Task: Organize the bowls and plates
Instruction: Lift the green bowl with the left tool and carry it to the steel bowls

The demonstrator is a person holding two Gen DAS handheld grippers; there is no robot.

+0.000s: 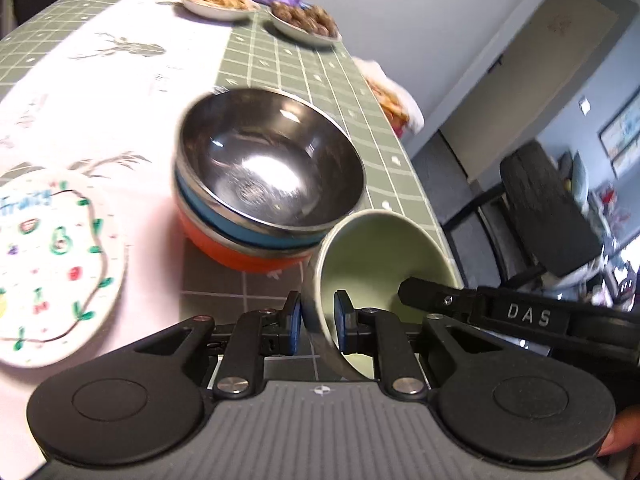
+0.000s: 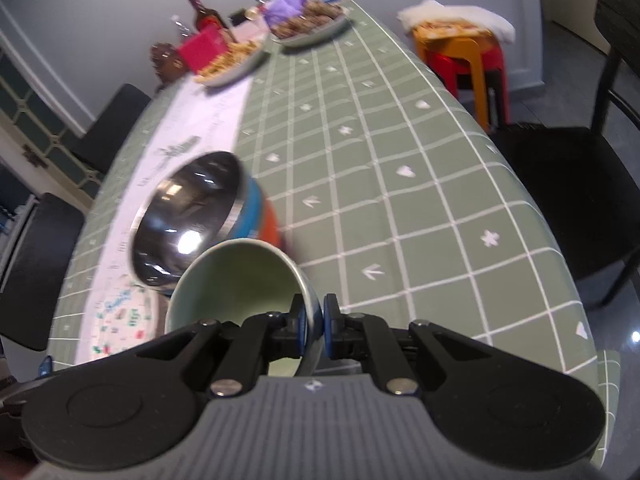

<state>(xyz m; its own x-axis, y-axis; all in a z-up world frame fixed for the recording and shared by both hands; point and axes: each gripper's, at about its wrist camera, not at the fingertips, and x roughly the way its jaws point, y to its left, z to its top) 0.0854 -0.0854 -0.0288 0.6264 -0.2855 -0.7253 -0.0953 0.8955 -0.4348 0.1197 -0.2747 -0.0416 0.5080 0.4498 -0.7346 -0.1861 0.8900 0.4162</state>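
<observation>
A pale green bowl (image 1: 384, 264) is seen gripped by both tools at once. The left gripper (image 1: 318, 320) has its jaws closed on the near left part of the rim, one blue pad outside the wall and one inside. The right gripper (image 2: 316, 322) has its jaws closed on the rim at the opposite side, again with the wall pinched between the pads. In the left wrist view the right gripper's black finger is seen reaching in over the bowl's right edge. The green bowl is tilted, its opening turned toward the cameras, and is held just beside and partly in front of a stack of bowls (image 1: 260, 200). That stack is made up of a steel-lined bowl with a blue outside nested in an orange bowl (image 1: 240, 256), which rests on the surface (image 2: 400, 208), covered in a green checked cloth with a white runner down its length. A white patterned plate (image 1: 52, 264) with coloured fruit drawings lies to the left of the stack, partly on the runner. At the far end of the surface two plates of food (image 1: 256, 8) are noted, with bottles and a pink box behind them, blurred. A black chair (image 2: 568, 184) stands at the right edge, and stacked orange and red stools (image 2: 464, 60) beyond it. Part of a hand (image 1: 620, 428) shows at the lower right of the left wrist view.
</observation>
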